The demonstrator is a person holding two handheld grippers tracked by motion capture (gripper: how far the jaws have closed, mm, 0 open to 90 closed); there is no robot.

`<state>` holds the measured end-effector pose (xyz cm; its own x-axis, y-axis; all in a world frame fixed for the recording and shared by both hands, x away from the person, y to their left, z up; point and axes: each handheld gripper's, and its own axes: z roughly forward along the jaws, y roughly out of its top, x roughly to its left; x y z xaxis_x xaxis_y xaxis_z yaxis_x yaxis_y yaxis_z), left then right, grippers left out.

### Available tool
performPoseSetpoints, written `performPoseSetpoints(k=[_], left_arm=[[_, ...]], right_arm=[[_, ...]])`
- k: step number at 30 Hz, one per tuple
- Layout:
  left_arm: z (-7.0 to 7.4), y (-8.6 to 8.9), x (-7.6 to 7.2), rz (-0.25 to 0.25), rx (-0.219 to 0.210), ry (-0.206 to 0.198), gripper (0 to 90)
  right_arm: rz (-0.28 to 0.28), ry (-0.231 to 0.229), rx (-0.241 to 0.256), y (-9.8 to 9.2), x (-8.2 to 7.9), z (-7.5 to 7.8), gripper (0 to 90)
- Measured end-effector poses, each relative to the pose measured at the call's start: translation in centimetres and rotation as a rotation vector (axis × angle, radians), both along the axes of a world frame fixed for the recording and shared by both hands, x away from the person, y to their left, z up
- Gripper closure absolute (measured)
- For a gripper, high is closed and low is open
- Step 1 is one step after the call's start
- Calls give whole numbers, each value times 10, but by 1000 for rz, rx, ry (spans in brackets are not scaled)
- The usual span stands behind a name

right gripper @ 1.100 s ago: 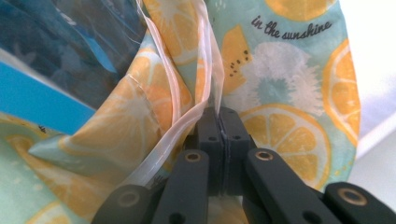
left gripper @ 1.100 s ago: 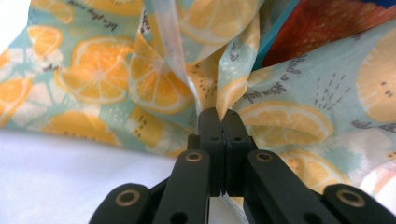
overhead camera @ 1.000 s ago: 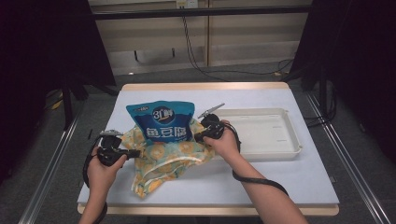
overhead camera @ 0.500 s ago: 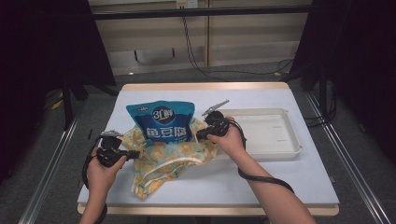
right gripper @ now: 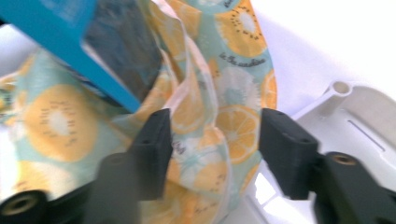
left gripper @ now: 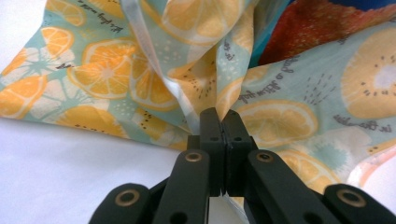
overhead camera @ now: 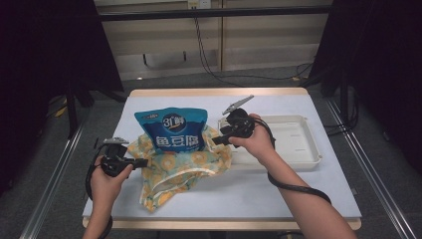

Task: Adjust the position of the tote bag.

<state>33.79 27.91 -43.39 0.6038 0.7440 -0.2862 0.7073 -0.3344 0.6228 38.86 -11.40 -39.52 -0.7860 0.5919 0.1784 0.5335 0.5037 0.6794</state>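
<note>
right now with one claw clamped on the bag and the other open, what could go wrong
The left claw is shut on the citrus-print bag while the right claw is open around its other edge, so that side could sag and close the mouth. The blue snack pouch sticks out of the bag and could tip. The bag's edge overlaps the white tray and might drag it.

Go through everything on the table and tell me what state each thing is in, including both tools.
Left tool: shut on the bag's edge.
Right tool: open, jaws either side of a fold of the bag.
Bag: fruit-print, crumpled, lying on the table, mouth held open.
Pouch: blue, upright, its lower part inside the bag.
Tray: white, empty, flat on the table, bag edge overlapping its left end.
</note>
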Motion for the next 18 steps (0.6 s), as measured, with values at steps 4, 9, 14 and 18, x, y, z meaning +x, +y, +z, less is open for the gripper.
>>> performPoseSetpoints(k=[4, 9, 14, 18], left_arm=[[1, -1, 1, 16, -21, -22, 798], [3, 2, 1, 8, -46, -4, 664], [5, 2, 1, 20, -26, -15, 491], [7, 4, 0, 28, -16, -29, 305]], right_arm=[[18, 20, -22, -2, -3, 6, 309], [15, 33, -12, -4, -4, 12, 232], [34, 33, -11, -7, -5, 18, 167], [58, 32, -27, -5, -9, 19, 125]])
